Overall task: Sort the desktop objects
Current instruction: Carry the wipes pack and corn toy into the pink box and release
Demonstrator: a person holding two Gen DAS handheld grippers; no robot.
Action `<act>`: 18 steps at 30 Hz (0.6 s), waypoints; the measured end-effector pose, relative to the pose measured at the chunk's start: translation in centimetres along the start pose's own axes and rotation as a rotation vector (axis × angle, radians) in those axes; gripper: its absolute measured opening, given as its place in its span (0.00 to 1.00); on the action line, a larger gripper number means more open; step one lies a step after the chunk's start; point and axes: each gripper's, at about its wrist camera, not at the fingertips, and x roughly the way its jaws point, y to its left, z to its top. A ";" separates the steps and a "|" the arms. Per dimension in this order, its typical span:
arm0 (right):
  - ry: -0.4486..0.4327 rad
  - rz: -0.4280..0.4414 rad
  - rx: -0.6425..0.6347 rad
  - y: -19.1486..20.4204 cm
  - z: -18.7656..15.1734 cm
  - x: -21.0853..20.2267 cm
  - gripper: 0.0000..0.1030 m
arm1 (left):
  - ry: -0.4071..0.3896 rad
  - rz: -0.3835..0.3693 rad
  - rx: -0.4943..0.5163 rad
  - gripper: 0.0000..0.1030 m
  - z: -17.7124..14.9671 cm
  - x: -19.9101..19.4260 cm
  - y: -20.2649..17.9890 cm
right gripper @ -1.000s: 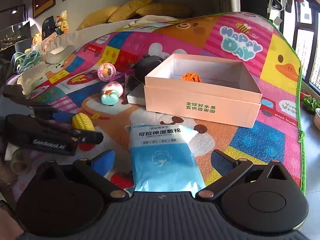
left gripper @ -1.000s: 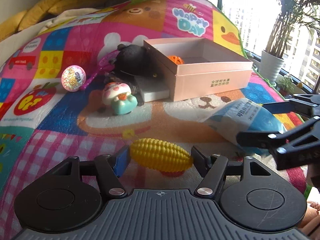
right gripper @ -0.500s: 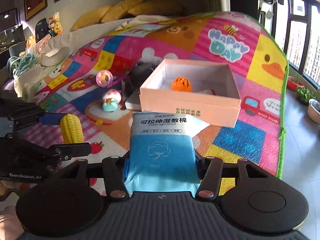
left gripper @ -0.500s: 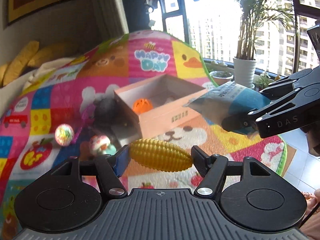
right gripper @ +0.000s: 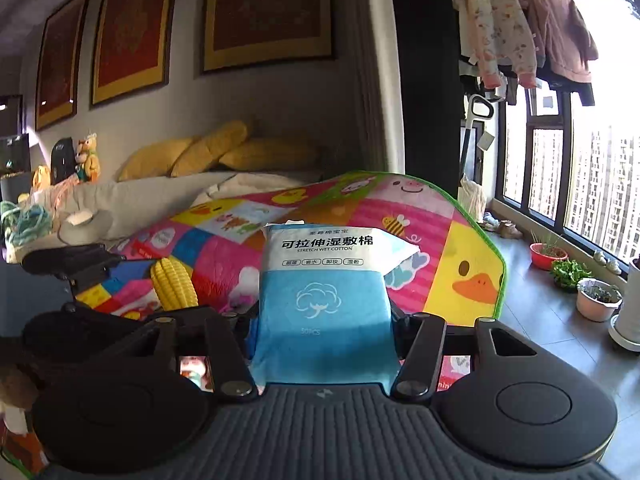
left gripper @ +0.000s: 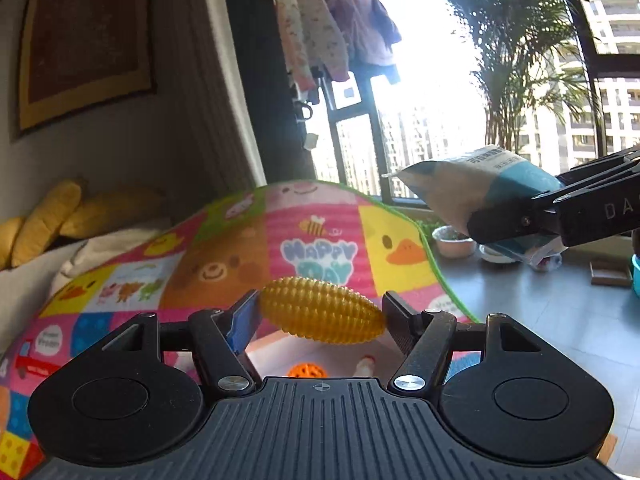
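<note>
two views. left wrist: the left gripper (left gripper: pixel 320 316) has its fingers pinching a yellow toy corn (left gripper: pixel 322 310) crosswise, above the play mat (left gripper: pixel 248 248). right wrist: the right gripper (right gripper: pixel 324 320) fingers clamp a blue cotton-pad pack (right gripper: pixel 324 304), held above the mat.

Sunlit windows (right gripper: pixel 576 168), framed wall pictures (right gripper: pixel 268 12)

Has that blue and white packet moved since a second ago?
Yes. The blue and white packet lay on the play mat before; now the right tongs, which have just been closing, grip it and hold it lifted above the mat.
</note>
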 end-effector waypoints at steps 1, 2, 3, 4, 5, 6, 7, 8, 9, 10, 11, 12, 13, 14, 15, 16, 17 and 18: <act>0.002 -0.001 0.001 -0.2 0.8 1.2 0.53 | -0.005 -0.002 -0.015 0.69 0.3 1.1 0.4; 0.004 -0.002 -0.002 -0.4 1.4 2.2 0.53 | -0.013 -0.007 -0.030 0.70 0.5 2.4 0.9; 0.006 -0.002 -0.004 -0.6 2.1 3.5 0.53 | -0.017 -0.020 -0.044 0.70 0.5 3.7 1.3; 0.006 0.002 0.002 -0.7 2.8 4.8 0.53 | -0.012 -0.039 -0.059 0.76 0.5 5.0 1.7; 0.006 0.013 0.011 -1.0 3.3 6.3 0.54 | 0.004 -0.058 -0.078 0.87 0.3 6.5 2.4; 0.006 0.024 0.019 -1.2 3.7 7.6 0.57 | 0.022 -0.071 -0.098 0.92 0.0 7.6 2.9; 0.013 0.030 0.028 -1.3 4.0 9.5 0.74 | 0.041 -0.075 -0.123 0.93 -0.6 8.3 3.5; 0.018 0.021 0.047 -1.7 4.0 11.0 0.87 | 0.063 -0.071 -0.149 0.93 -1.4 8.4 4.3; 0.022 0.006 0.066 -1.9 3.8 12.4 0.87 | 0.079 -0.068 -0.169 0.94 -2.4 8.2 5.0; 0.040 -0.003 0.074 -2.2 3.4 13.4 0.87 | 0.089 -0.055 -0.181 0.96 -3.6 7.5 5.6; 0.055 -0.005 0.080 -2.4 2.8 14.2 0.87 | 0.100 -0.033 -0.184 0.99 -4.8 6.8 5.9; 0.063 -0.008 0.084 -2.6 2.1 14.6 0.87 | 0.117 -0.005 -0.179 0.99 -6.1 6.0 6.2; 0.071 -0.014 0.088 -2.8 1.1 14.9 0.87 | 0.147 0.031 -0.171 1.00 -7.7 5.1 6.5; 0.079 -0.019 0.091 -2.8 0.3 15.1 0.88 | 0.177 0.061 -0.167 1.00 -9.1 4.5 6.6; 0.090 -0.022 0.096 -2.7 -0.6 15.3 0.88 | 0.217 0.098 -0.171 1.00 -10.7 3.9 7.0; 0.102 -0.021 0.097 -2.5 -1.3 15.4 0.88 | 0.257 0.132 -0.176 1.00 -12.0 3.5 7.1; 0.114 -0.016 0.088 -2.1 -2.0 15.5 0.88 | 0.300 0.168 -0.179 1.00 -13.3 3.2 7.4; 0.123 -0.011 0.062 -1.3 -2.6 15.6 0.88 | 0.335 0.205 -0.184 1.00 -14.7 2.9 7.6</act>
